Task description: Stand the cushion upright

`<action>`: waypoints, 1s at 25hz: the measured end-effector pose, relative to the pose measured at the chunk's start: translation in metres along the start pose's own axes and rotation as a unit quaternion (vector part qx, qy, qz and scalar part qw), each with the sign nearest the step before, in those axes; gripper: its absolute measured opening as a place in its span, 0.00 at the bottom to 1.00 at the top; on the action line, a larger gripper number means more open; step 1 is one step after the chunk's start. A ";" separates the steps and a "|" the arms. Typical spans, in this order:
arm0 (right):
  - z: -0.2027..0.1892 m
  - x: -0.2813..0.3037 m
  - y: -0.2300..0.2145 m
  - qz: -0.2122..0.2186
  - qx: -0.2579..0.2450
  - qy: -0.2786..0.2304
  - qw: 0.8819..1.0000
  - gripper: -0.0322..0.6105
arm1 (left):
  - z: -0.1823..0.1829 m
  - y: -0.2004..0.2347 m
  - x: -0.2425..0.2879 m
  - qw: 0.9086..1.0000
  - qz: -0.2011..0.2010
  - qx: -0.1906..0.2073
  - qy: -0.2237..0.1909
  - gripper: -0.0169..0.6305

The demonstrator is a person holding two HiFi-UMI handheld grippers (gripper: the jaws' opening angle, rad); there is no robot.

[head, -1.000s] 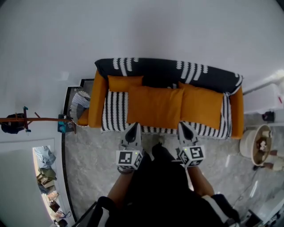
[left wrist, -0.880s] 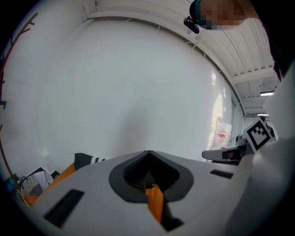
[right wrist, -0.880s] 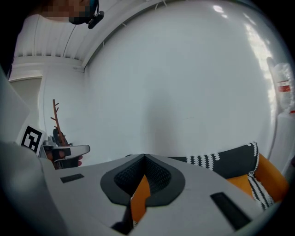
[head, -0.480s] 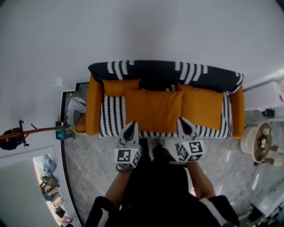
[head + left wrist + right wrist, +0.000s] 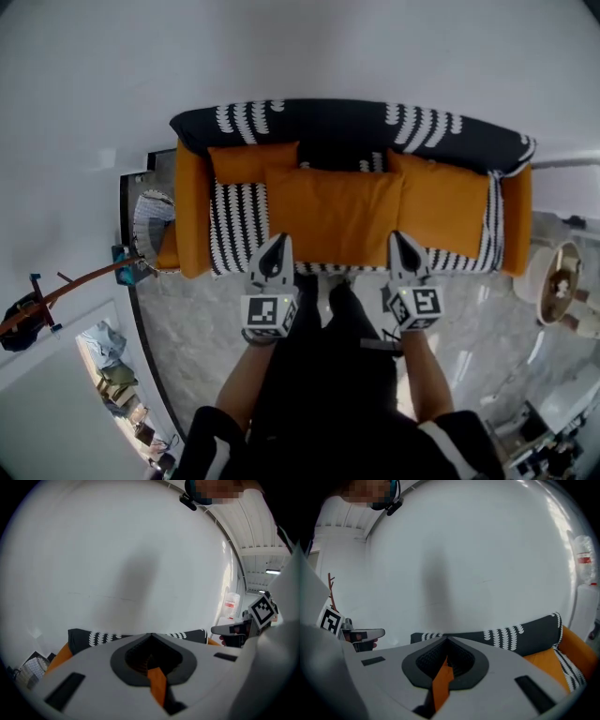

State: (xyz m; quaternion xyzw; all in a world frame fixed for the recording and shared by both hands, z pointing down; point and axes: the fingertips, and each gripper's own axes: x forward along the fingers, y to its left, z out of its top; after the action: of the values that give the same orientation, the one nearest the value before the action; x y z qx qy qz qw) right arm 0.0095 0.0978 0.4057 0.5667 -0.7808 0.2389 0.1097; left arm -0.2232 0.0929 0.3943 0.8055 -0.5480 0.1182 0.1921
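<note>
A sofa (image 5: 230,225) with orange arms and a black-and-white patterned back fills the middle of the head view. A large orange cushion (image 5: 333,216) covers the middle of its seat. A second orange cushion (image 5: 450,211) lies to its right, and a small one (image 5: 253,161) sits at the back left. My left gripper (image 5: 276,246) and right gripper (image 5: 403,242) are both shut and hold nothing. Their tips hover at the sofa's front edge, at the big cushion's two near corners. In the gripper views only the sofa back (image 5: 93,637) (image 5: 525,632) shows above the shut jaws.
A wire basket (image 5: 150,220) stands at the sofa's left end, with a coat stand (image 5: 56,295) further left. A round white side table (image 5: 558,286) is at the right. A white wall rises behind the sofa, and marble floor (image 5: 197,309) lies in front of it.
Both grippers have moved forward and down towards the sofa's front edge, still shut. The sofa looks larger and nearer in the head view.
</note>
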 end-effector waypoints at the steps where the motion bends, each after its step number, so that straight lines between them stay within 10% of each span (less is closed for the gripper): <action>1: -0.004 0.007 -0.003 -0.004 0.002 0.005 1.000 0.05 | 0.000 0.004 0.007 1.000 -0.001 -0.008 0.001 0.02; 25: -0.121 0.143 -0.080 -0.076 -0.004 0.130 0.989 0.24 | -0.137 0.092 0.121 0.992 -0.005 -0.047 0.118 0.26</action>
State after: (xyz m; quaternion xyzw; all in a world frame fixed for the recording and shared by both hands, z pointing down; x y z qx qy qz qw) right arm 0.0246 0.0200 0.5930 0.5884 -0.7155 0.2978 0.2304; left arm -0.2604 0.0218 0.5825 0.7789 -0.5222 0.1858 0.2934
